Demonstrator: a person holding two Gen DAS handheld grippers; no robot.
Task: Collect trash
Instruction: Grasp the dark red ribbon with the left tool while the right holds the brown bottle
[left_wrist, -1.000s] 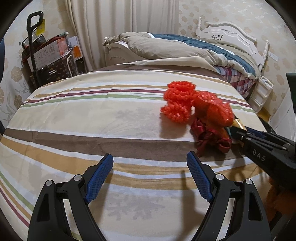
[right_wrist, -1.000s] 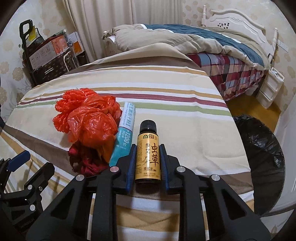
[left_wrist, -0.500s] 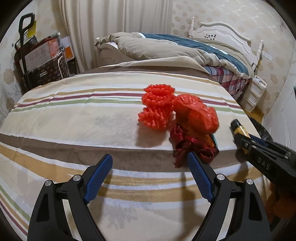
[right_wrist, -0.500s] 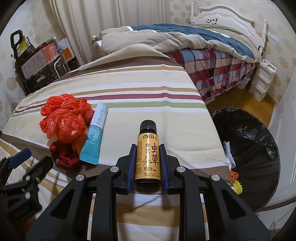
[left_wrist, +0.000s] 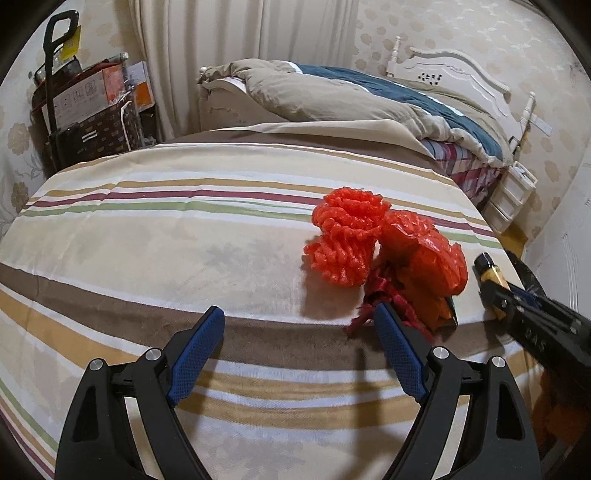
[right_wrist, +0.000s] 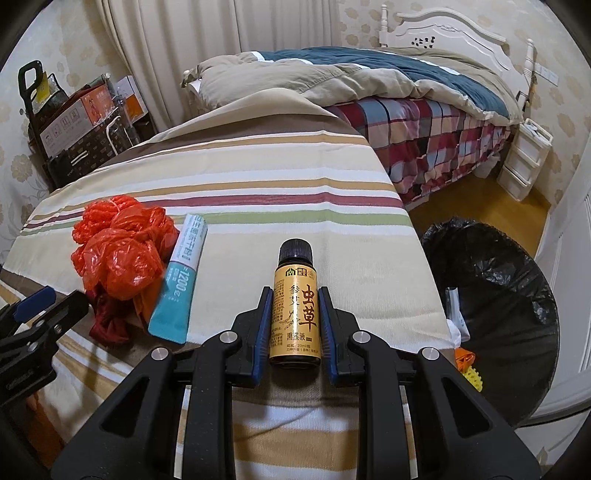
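Gripping the small bottle (right_wrist: 295, 302) lengthwise, cap pointing forward, is the right gripper (right_wrist: 295, 314); left gripper (left_wrist: 295, 332) fingers spread

"1200" on teal packet (right_wrist: 180, 288)

We see a striped bedspread (right_wrist: 258, 206); at 10 o'clock lie orange bags (right_wrist: 122, 251), beside them 1 teal tube (right_wrist: 179, 291).
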